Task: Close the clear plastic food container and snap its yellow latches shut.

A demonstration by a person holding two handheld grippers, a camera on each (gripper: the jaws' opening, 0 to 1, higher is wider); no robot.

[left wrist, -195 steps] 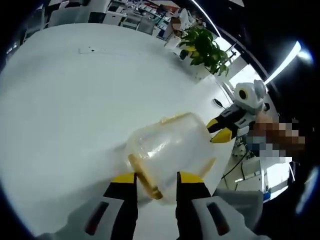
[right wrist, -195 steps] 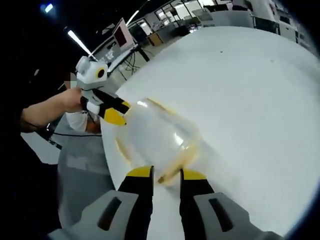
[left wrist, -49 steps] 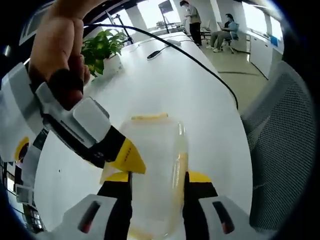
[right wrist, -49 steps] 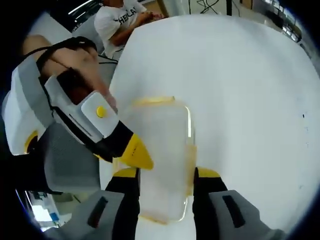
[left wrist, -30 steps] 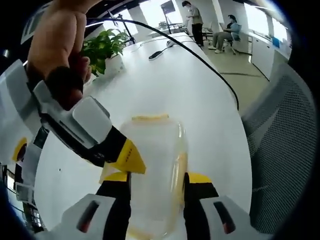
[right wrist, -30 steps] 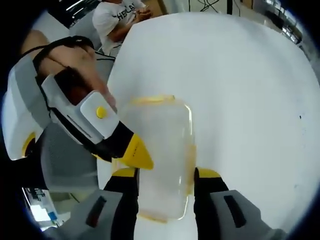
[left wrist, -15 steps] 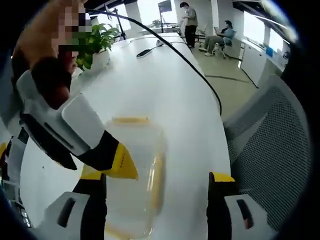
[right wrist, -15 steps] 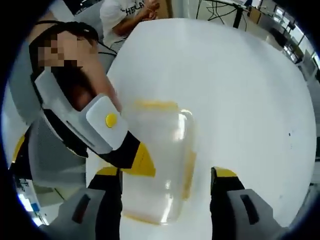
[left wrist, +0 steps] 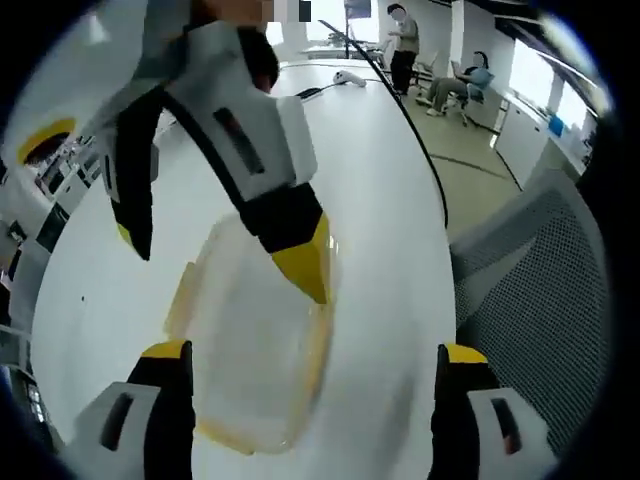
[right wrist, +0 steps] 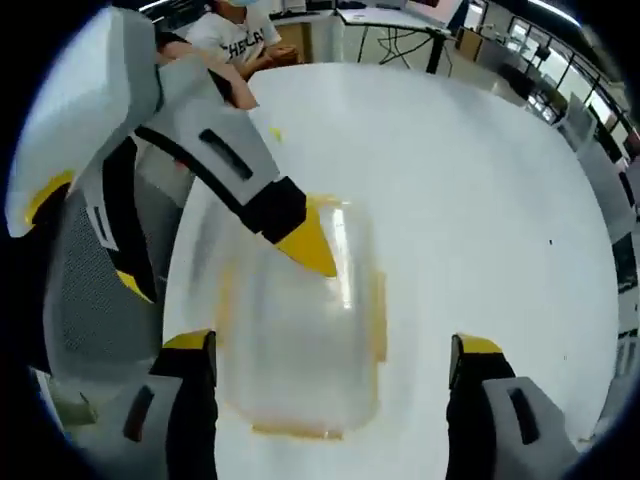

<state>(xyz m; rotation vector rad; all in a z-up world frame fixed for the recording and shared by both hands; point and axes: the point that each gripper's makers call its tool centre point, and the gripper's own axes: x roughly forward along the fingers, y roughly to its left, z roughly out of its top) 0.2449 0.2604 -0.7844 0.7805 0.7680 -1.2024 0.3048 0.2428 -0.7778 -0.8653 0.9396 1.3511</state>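
Left gripper view: left tool (left wrist: 312, 360) jaws spread wide, gripping nothing. Clear plastic container (left wrist: 250, 350) with yellow latches (left wrist: 184, 285) lies on white table (left wrist: 380, 200) between the jaws, nearer the left jaw. Right tool (left wrist: 215, 200) enters from above, one yellow tip over the lid; contact unclear. Mesh chair (left wrist: 540, 290) right of the tool.

Right gripper view: right tool (right wrist: 332, 360) jaws wide apart, empty. Container (right wrist: 300, 330) sits on table (right wrist: 470, 180) between them. Left tool (right wrist: 215, 240) reaches in from upper left, yellow tip over the lid.
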